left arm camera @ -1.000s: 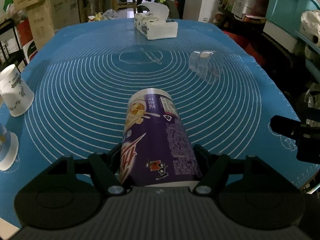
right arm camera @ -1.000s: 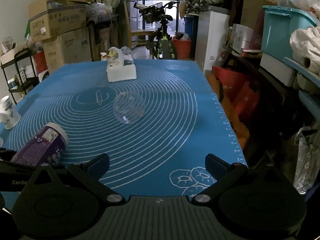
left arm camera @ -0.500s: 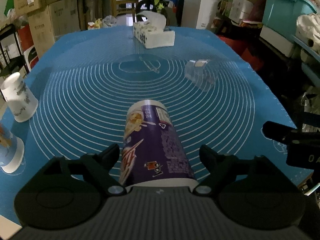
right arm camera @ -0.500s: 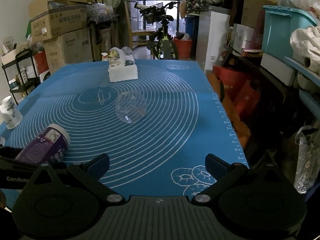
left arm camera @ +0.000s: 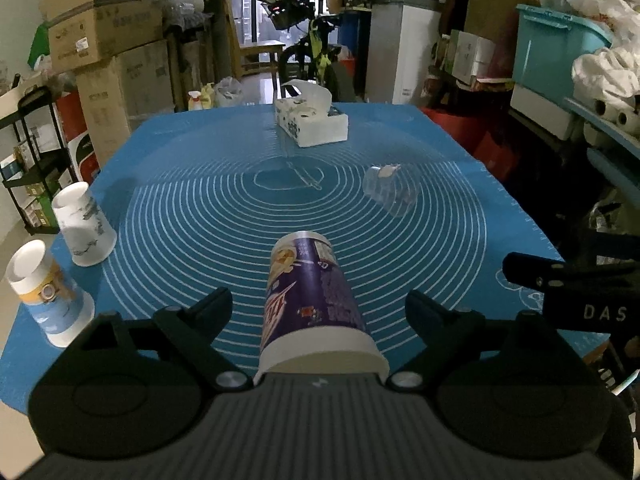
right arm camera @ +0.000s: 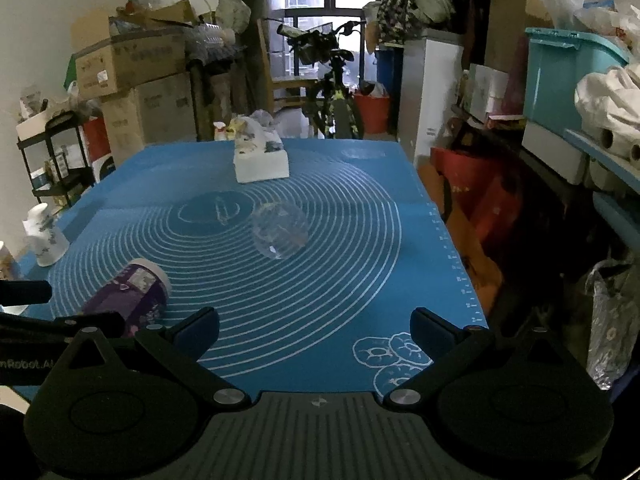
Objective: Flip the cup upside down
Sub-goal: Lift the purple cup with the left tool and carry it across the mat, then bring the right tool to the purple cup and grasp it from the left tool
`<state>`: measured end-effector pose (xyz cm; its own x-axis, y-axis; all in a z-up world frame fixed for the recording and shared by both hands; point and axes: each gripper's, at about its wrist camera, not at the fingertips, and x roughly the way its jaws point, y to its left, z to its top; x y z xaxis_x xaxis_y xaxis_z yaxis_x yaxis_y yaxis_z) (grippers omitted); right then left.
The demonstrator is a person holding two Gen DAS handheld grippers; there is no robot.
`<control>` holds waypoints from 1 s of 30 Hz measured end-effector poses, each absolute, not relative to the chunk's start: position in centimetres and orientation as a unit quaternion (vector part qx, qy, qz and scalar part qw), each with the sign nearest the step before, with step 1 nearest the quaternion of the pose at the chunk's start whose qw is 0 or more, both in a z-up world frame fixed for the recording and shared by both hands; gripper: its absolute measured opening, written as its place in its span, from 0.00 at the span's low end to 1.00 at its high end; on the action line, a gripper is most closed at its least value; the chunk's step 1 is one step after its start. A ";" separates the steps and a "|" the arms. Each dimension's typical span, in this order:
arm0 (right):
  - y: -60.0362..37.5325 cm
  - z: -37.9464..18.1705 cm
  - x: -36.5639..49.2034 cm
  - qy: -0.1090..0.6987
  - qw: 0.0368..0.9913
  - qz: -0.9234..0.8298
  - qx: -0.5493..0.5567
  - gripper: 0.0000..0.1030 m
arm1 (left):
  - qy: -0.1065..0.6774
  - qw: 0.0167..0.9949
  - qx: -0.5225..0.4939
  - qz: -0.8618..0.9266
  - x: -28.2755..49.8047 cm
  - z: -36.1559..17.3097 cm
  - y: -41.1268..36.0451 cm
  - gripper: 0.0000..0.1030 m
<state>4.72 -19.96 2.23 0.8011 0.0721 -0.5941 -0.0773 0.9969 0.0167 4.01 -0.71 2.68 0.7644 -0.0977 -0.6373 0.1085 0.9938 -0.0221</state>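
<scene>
**Purple cup on its side between the parted left fingers**

Purple print covers the paper cup [left arm camera: 316, 300], which lies on its side on the blue mat [left arm camera: 180, 208] near the front edge of the worktop. Its white-banded wide end faces the left camera and its narrower end points away toward the middle of the mat. The left tool [left arm camera: 318, 308] has its fingers spread wide, one on each side of the cup, with a clear gap between each fingertip and the cup wall; nothing is gripped. In the right view the same cup [right arm camera: 136, 292] shows at the lower left, partly hidden behind the left tool's black body.

The right tool [right arm camera: 316, 326] hangs over the mat's near right part, fingers wide apart with only bare mat between them. Its black body is seen at the right edge of the left view.

A clear plastic cup [left arm camera: 390, 194] lies on its side farther out on the mat, right of centre in the left view and near the centre rings in the right view [right arm camera: 280, 232]. A tissue box [left arm camera: 310, 124] stands at the far end of the mat. At the left edge of the mat two paper cups stand mouth-down: a white one with grey print [left arm camera: 84, 230] and, nearer the camera, one with a yellow and light blue print [left arm camera: 48, 300]. They are near each other but not touching.
</scene>
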 end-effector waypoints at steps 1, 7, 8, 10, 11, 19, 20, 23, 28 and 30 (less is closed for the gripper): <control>-19.9 2.4 4.4 0.311 0.949 0.040 -0.004 0.98 | 0.337 0.940 0.006 -0.054 3.8 2.7 -0.6 0.90; -19.8 2.9 3.1 0.305 0.951 0.047 -0.006 0.98 | 0.330 0.943 0.001 -0.050 2.7 3.1 0.1 0.90; -19.8 3.0 2.9 0.305 0.951 0.048 -0.006 0.98 | 0.329 0.943 0.000 -0.050 2.4 3.1 0.3 0.90; -19.9 3.2 2.4 0.304 0.951 0.051 -0.006 0.98 | 0.325 0.944 -0.002 -0.050 1.9 3.2 0.6 0.91; -19.8 3.2 2.2 0.303 0.951 0.052 -0.006 0.98 | 0.322 0.945 -0.002 -0.050 1.6 3.2 0.7 0.91; -18.9 4.0 1.2 0.302 0.950 0.074 -0.003 0.98 | 0.301 0.953 -0.004 -0.032 -0.2 3.6 3.4 1.00; -18.6 4.1 1.2 0.303 0.950 0.078 -0.002 0.98 | 0.301 0.953 -0.001 -0.028 -0.3 3.6 3.8 1.00; -17.7 4.3 1.8 0.314 0.945 0.096 0.009 0.98 | 0.299 0.954 0.004 -0.015 -0.1 3.5 5.0 1.00; -15.6 4.8 4.3 0.357 0.922 0.144 0.041 0.98 | 0.300 0.954 -0.004 -0.003 0.9 3.3 7.5 1.00; -14.6 5.0 6.1 0.383 0.909 0.154 0.055 0.98 | 0.303 0.953 -0.001 0.003 1.5 3.0 8.2 1.00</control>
<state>6.12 -14.57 4.97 0.6588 0.3222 -0.6798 -0.2387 0.9465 0.2173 1.53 8.23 3.03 0.8158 0.0043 -0.5783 -0.0060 1.0000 -0.0011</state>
